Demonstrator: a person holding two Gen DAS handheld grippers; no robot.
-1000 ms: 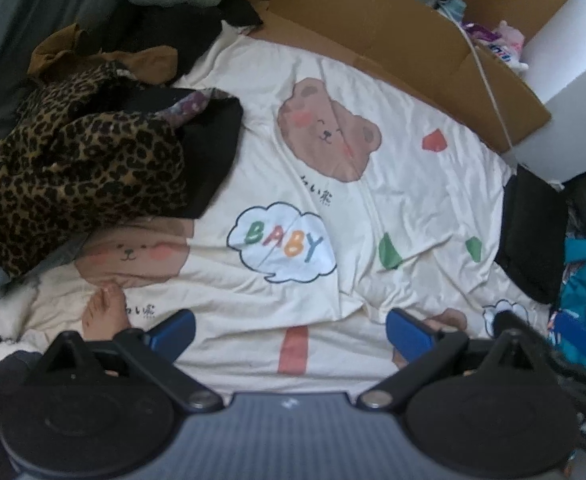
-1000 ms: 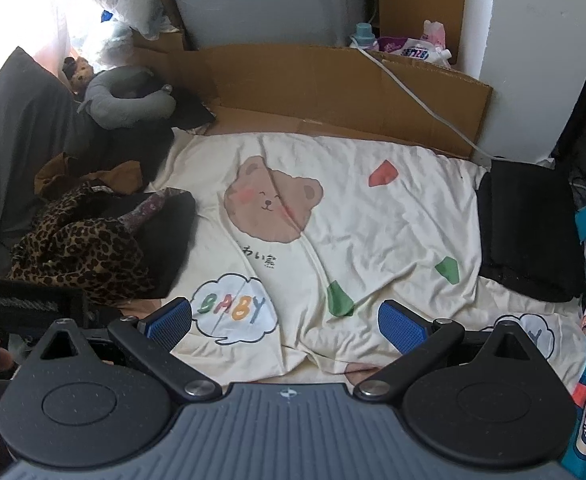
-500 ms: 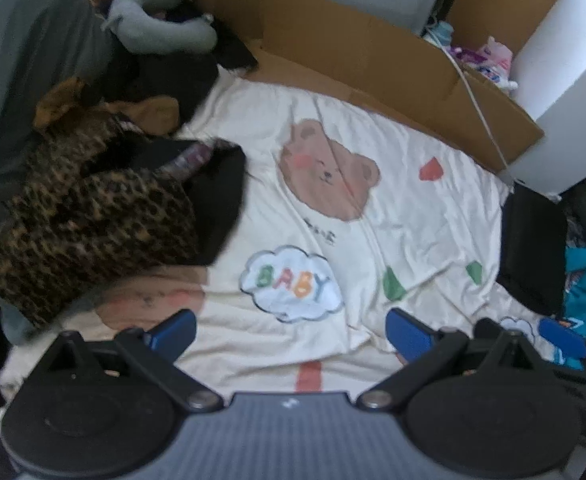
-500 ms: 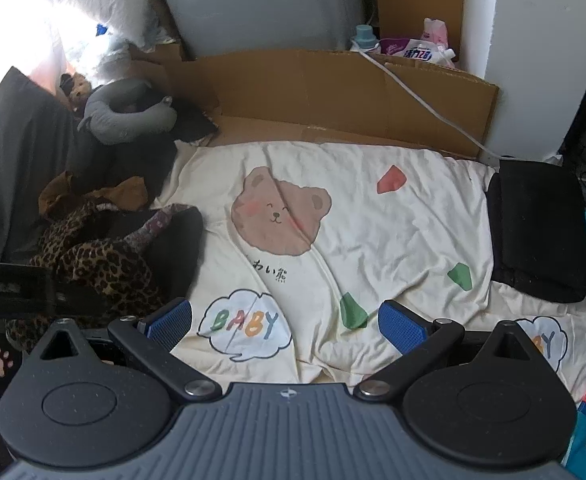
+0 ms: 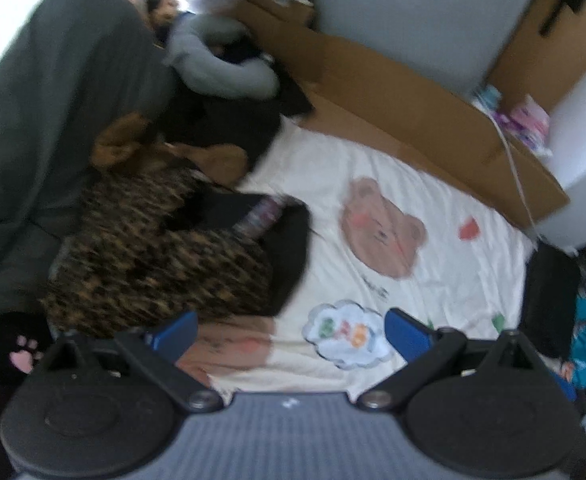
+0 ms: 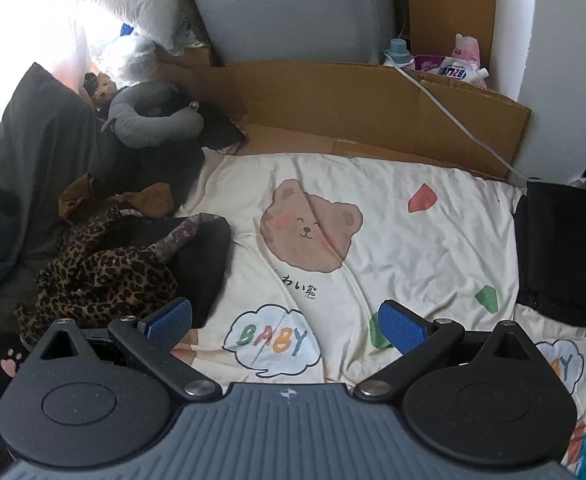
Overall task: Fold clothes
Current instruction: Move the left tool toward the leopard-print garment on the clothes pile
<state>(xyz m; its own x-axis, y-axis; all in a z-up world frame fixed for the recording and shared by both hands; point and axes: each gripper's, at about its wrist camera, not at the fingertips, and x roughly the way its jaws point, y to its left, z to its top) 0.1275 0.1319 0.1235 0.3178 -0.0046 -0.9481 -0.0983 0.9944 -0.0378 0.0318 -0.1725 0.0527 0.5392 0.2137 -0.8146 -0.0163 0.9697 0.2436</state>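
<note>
Left claw (image 5: 289, 334) and right claw (image 6: 285, 326) both apparently spread wide, empty.

The cream bedsheet (image 6: 433, 240) is soft matt cloth, creased, with flat printed bears and clouds. The leopard-print garment (image 6: 97, 276) looks like thin, limp fabric, crumpled in loose folds. Beside it the black garment (image 6: 209, 264) is matt, dull cloth. The folded black clothing (image 6: 561, 256) looks thick and matt. The cardboard (image 6: 353, 104) is plain brown, matt paperboard. The grey neck pillow (image 6: 153, 120) is smooth, soft fabric. Each tool's blue pads (image 6: 401, 328) are ribbed, on matt black plastic arms with shiny metal pivots.
</note>
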